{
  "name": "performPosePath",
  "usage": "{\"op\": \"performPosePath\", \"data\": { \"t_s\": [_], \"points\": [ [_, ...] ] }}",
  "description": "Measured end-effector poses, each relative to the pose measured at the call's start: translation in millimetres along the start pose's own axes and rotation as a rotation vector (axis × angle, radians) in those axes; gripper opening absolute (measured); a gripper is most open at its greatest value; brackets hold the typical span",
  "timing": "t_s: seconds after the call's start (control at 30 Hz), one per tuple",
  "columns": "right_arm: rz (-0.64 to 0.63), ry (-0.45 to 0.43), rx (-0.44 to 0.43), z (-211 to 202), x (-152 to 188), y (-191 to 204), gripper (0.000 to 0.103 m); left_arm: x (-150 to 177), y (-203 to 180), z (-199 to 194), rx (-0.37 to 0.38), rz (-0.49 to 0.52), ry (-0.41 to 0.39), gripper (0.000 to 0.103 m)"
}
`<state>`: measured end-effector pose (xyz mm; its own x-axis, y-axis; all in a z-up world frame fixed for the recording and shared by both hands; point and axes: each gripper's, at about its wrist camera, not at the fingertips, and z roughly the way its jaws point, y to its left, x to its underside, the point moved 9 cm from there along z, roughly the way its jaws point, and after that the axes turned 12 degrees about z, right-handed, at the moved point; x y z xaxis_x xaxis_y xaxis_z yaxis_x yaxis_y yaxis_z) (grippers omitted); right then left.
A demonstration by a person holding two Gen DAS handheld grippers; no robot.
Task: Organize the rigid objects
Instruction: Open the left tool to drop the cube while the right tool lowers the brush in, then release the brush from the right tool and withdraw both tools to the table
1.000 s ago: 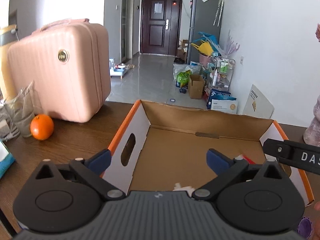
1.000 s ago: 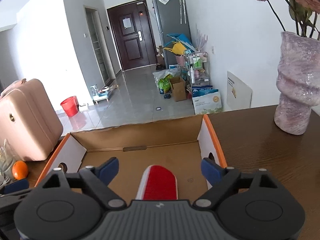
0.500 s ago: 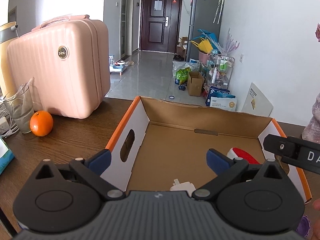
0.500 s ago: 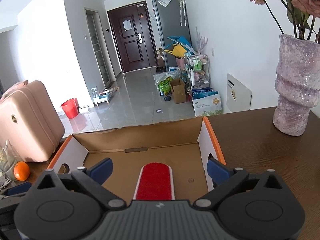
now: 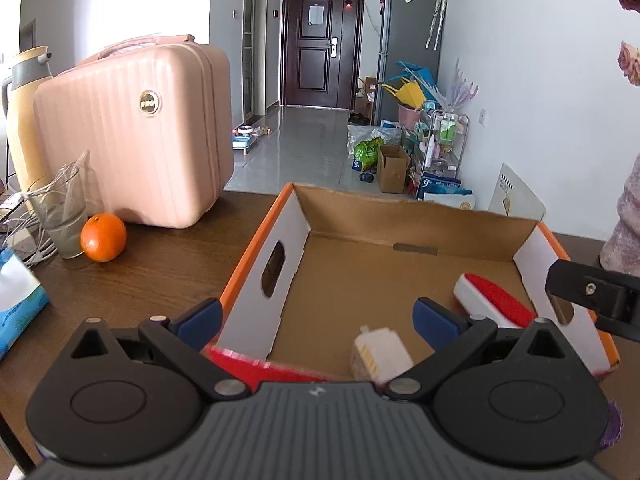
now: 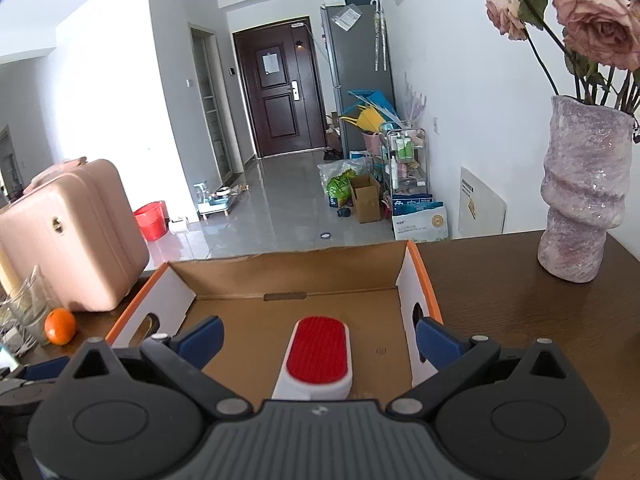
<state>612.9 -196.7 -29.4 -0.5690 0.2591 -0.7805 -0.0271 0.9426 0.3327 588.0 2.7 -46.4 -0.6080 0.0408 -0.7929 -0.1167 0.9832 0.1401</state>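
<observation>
An open cardboard box [image 5: 340,208] with orange edges stands on the dark wooden table. Inside it lie a white brush with a red pad [image 5: 494,300] on the right and a white plug [image 5: 380,354] near the front. A blurred red thing [image 5: 256,366] shows at the box's near edge. My left gripper [image 5: 316,316] hovers open over the box's near-left corner, holding nothing. In the right wrist view the brush [image 6: 318,354] lies flat on the box [image 6: 288,266] floor. My right gripper [image 6: 318,338] stands wide open above it, its pads well clear of its sides.
A pink suitcase [image 5: 132,132], a glass [image 5: 60,216], an orange [image 5: 103,237] and a blue packet [image 5: 16,304] sit left of the box. A purple vase [image 6: 580,196] with roses stands on the table at the right. Beyond the table's far edge the floor drops away.
The right gripper's jaws have spread wider and drawn back, leaving more of the brush in view on the box floor. The left gripper has backed off, bringing the plug and the red thing into view.
</observation>
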Motion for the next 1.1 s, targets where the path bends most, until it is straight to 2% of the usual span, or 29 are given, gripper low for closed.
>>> {"op": "performPosePath", "data": {
  "t_s": [0.47,1.1],
  "points": [
    [-0.07,-0.064,-0.019,-60.4,34.1,2.5,0.103,33.7,14.8,-58.0,0.018,0.024,-0.088,0.103],
    [-0.148,-0.094,-0.031,-130.8,122.2,3.3,0.102,95.6,32.7,-130.8,0.068,0.082,-0.166,0.103]
  ]
}}
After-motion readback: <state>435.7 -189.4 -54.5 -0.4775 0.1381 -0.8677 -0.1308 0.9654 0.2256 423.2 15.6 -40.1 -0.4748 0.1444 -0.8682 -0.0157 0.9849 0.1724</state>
